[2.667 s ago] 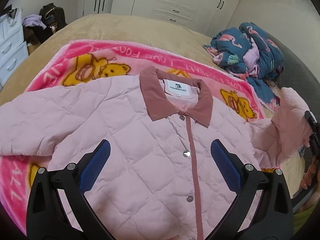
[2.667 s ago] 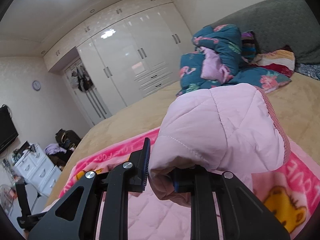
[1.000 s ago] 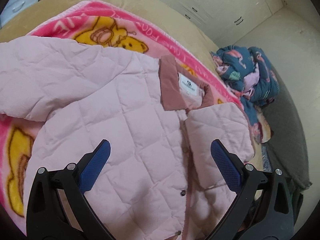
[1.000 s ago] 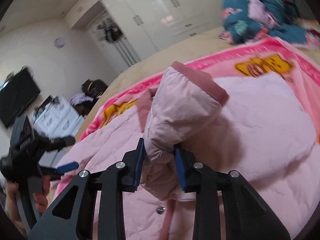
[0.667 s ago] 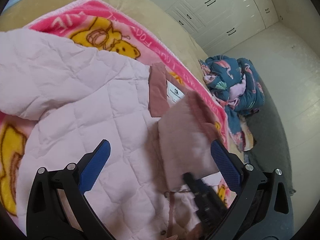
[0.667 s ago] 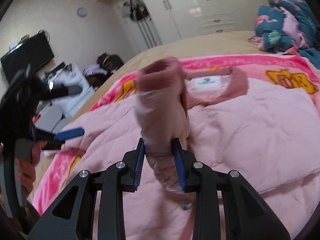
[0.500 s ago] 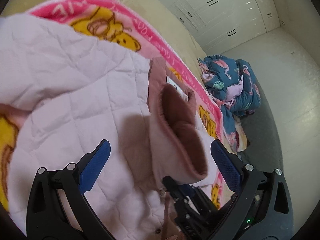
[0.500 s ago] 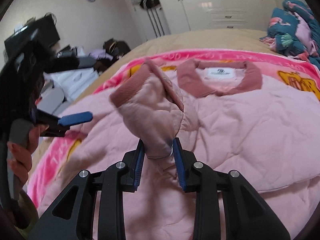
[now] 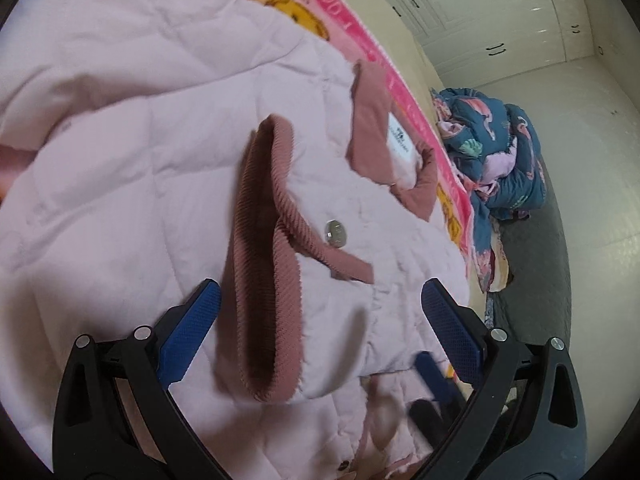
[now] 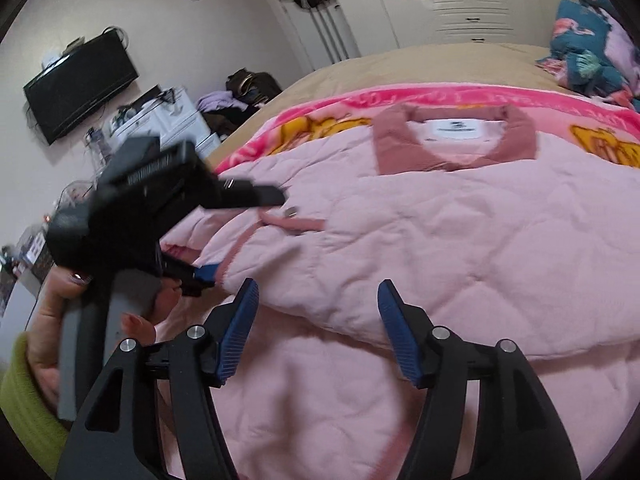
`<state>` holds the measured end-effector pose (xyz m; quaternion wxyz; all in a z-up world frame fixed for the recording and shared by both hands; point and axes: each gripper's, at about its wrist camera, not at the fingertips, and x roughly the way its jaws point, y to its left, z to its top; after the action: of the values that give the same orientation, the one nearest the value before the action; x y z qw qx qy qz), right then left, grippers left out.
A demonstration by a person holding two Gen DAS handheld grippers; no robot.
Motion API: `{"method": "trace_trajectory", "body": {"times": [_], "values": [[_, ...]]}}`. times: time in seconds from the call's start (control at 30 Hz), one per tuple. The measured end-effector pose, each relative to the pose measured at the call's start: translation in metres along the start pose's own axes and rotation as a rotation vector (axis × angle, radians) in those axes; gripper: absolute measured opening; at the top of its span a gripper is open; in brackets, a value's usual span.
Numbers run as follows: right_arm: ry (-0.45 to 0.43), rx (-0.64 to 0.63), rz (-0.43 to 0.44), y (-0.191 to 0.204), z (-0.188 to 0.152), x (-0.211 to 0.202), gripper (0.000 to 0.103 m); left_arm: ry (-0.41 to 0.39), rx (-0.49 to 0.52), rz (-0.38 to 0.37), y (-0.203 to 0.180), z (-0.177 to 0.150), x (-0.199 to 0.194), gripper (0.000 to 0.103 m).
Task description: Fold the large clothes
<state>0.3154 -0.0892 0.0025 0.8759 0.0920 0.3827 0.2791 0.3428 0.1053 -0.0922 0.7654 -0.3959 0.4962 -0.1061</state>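
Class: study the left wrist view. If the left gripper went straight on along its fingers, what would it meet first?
Most likely the folded-over sleeve cuff of the pink quilted jacket, lying between the open jaws of the left gripper; depth is uncertain.

Right gripper [image 10: 316,308] points downward, its jaws just opened and holding nothing. At its nine o'clock, a hand [image 10: 60,320] holds the wide-open left gripper [image 9: 320,304].

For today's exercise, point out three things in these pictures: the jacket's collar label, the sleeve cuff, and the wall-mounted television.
Label [image 10: 454,131]: right wrist view, middle of the white tag inside the collar.
Cuff [image 9: 260,264]: left wrist view, dark inside of the ribbed opening.
Television [image 10: 80,86]: right wrist view, centre of the black screen.
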Motion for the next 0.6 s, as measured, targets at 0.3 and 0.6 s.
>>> {"method": "trace_trajectory", "body": {"times": [0.3,0.6], "values": [[-0.078,0.058,-0.169,-0.062,0.005,-0.054,0.061,-0.052,0.154,0.089,-0.021,-0.015,0.010,0.044],[-0.169,0.154,-0.313,-0.123,0.006,-0.100,0.061,-0.285,0.397,0.067,-0.082,-0.014,-0.050,0.007]]}}
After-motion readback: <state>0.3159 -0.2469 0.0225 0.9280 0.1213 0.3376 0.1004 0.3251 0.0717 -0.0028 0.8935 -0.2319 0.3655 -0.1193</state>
